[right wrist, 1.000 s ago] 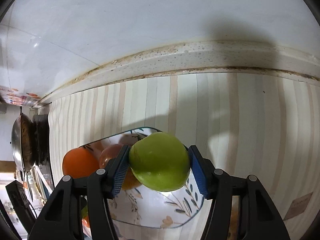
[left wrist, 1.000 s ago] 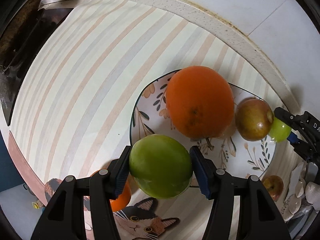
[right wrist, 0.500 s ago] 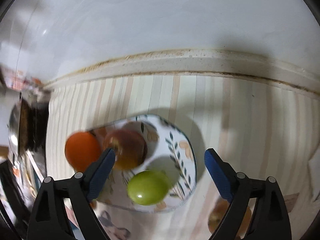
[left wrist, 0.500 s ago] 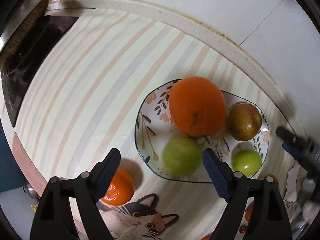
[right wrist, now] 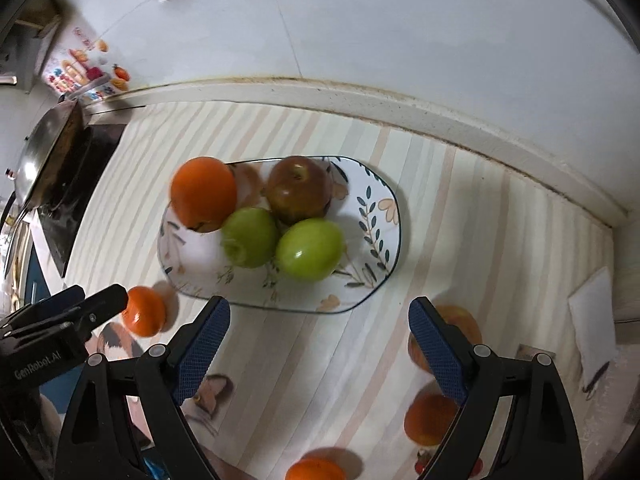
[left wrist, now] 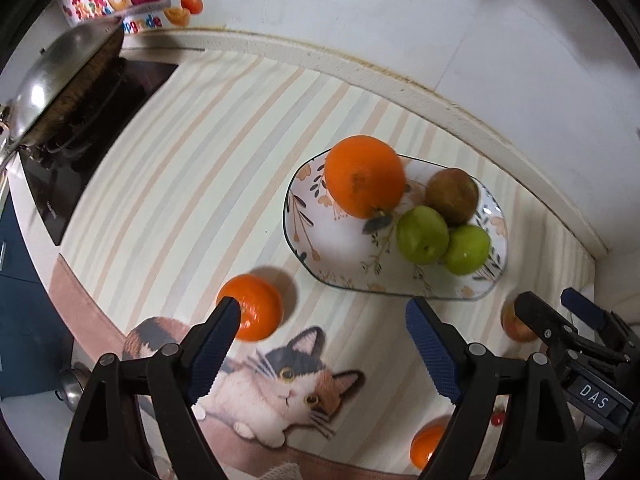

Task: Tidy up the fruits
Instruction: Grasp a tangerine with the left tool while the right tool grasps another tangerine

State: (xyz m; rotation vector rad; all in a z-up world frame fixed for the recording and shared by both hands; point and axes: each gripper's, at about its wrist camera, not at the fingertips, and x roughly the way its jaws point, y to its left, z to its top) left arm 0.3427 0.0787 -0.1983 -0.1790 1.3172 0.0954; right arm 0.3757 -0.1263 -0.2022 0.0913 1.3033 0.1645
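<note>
A floral plate [left wrist: 320, 248] [right wrist: 376, 216] holds a large orange [left wrist: 364, 176] [right wrist: 203, 194], a brown-red apple [left wrist: 452, 196] [right wrist: 298, 190] and two green apples [left wrist: 422, 234] [left wrist: 467, 249] [right wrist: 250, 242] [right wrist: 310, 249]. My left gripper [left wrist: 323, 330] is open and empty, above the mat in front of the plate; a small orange [left wrist: 252, 306] [right wrist: 144, 311] lies by its left finger. My right gripper [right wrist: 318, 330] is open and empty in front of the plate. It also shows in the left wrist view [left wrist: 560, 312].
Loose fruit lies on the striped cat mat [left wrist: 180, 184]: a red apple [left wrist: 516, 322] [right wrist: 460, 322], an orange [left wrist: 426, 446] [right wrist: 430, 420] and another orange [right wrist: 316, 468]. A wok [left wrist: 60, 80] on the stove stands at the left. The wall ledge [right wrist: 360, 98] runs behind the plate.
Both grippers let go of their green apples, which now lie on the plate. Both grippers opened and drew back and up from the plate.
</note>
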